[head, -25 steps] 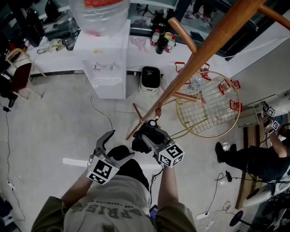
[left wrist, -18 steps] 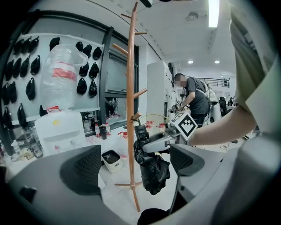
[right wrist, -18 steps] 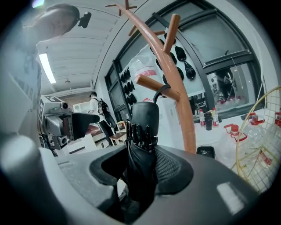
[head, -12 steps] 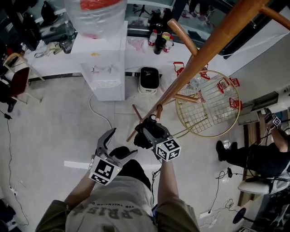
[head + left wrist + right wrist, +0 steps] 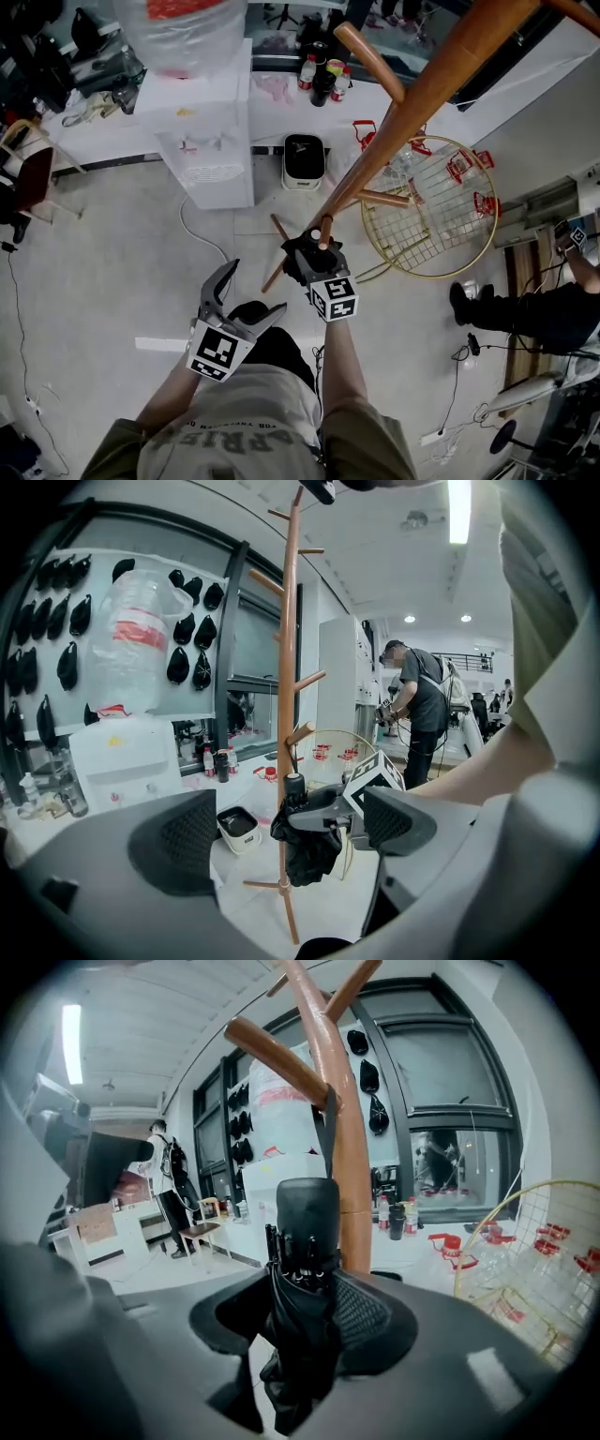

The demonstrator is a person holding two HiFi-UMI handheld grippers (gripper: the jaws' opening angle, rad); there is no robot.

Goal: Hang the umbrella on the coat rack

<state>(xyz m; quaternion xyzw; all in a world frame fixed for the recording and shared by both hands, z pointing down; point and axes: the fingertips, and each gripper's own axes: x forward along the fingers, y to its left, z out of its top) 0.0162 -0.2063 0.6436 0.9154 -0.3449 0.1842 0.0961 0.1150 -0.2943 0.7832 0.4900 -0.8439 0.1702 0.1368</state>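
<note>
R tool [image 5: 317, 253] w/ umbrella [image 5: 305, 1316] is hard by the coat rack [image 5: 412, 112] pole, a peg [image 5: 277, 1054] slanting overhead. Gold wire frame [image 5: 427, 234] blocks the ground beyond on the right. Water dispenser [image 5: 211, 141] & small white appliance [image 5: 303, 161] stand ahead. Left of L tool [image 5: 234, 298] the floor [image 5: 103, 281] lies open.

The rack [image 5: 422, 94] runs off the top edge of the head view, so its upper pegs are cut off. Same for the jug [image 5: 187, 33]. In the right gripper view the umbrella [image 5: 302, 1232] vanishes lower down between the jaws of the right gripper [image 5: 305, 1326], and the bottles [image 5: 319, 80] are too small to read.
</note>
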